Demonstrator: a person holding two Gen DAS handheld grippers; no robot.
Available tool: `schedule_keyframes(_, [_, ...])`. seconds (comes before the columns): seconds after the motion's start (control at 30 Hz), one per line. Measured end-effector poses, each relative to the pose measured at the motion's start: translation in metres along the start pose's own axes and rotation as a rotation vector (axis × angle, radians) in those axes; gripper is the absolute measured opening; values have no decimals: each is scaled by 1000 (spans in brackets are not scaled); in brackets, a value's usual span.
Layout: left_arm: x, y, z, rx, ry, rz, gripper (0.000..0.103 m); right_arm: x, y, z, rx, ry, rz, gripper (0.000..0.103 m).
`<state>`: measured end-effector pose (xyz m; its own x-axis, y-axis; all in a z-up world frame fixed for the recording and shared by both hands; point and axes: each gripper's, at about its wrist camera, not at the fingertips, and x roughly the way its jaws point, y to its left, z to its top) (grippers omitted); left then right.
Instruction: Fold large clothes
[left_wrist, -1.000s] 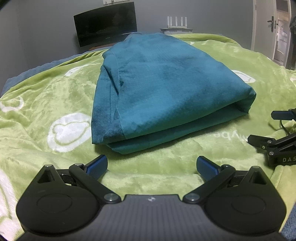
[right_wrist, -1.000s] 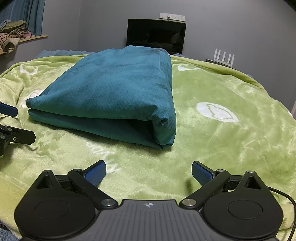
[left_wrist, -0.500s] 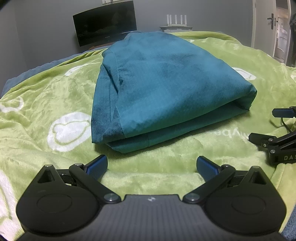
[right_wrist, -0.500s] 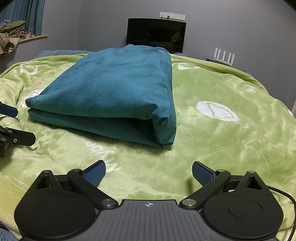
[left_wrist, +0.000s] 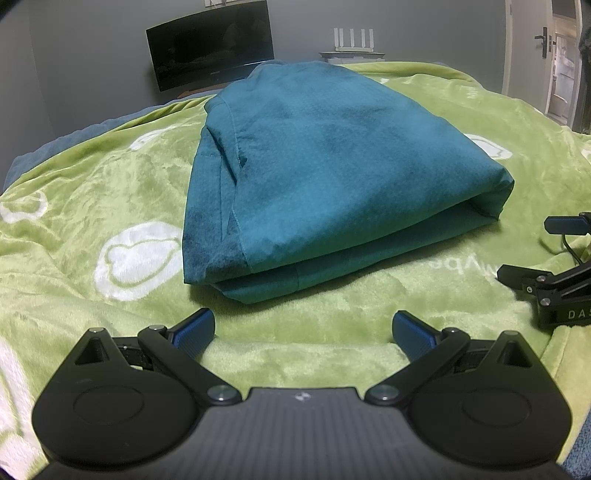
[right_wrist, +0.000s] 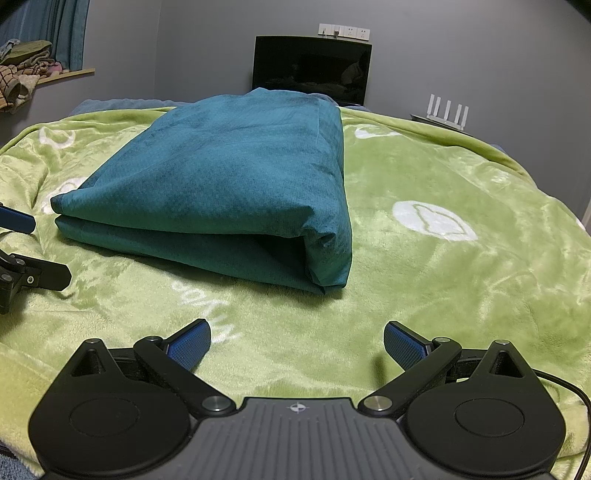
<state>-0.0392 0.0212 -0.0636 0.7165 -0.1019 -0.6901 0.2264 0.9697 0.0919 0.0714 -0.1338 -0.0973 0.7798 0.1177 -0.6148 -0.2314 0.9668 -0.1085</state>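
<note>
A teal garment (left_wrist: 325, 177) lies folded into a thick rectangle on the green blanket (left_wrist: 92, 192); it also shows in the right wrist view (right_wrist: 229, 188). My left gripper (left_wrist: 304, 328) is open and empty, low over the blanket just short of the garment's near left corner. My right gripper (right_wrist: 297, 341) is open and empty, low over the blanket short of the garment's near right corner. The right gripper shows at the right edge of the left wrist view (left_wrist: 546, 266), and the left gripper at the left edge of the right wrist view (right_wrist: 22, 251).
The blanket has white cloud shapes (left_wrist: 136, 254) and covers a bed. A dark monitor (left_wrist: 210, 53) and a white router (left_wrist: 352, 38) stand at the far wall. A door (left_wrist: 561, 66) is at the right. Piled clothes (right_wrist: 22, 74) sit on a ledge at the left.
Both grippers have held almost still, open and empty. The left wrist view has shifted very slightly; the garment has not moved.
</note>
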Motion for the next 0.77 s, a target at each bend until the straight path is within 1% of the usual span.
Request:
schedule_keyframes(0.37, [-1, 2, 0, -11, -10, 3, 103, 0, 0, 0, 0, 1, 0, 102])
schedule_keyframes(0.57, [-5, 8, 0, -47, -42, 0, 103, 0, 0, 0, 0, 1, 1, 102])
schedule_keyframes(0.7, [-6, 9, 1, -49, -45, -12, 103, 0, -1, 0, 0, 1, 1, 102])
schedule_keyframes(0.77, [-4, 7, 1, -37, -29, -10, 103, 0, -1, 0, 0, 1, 1, 102])
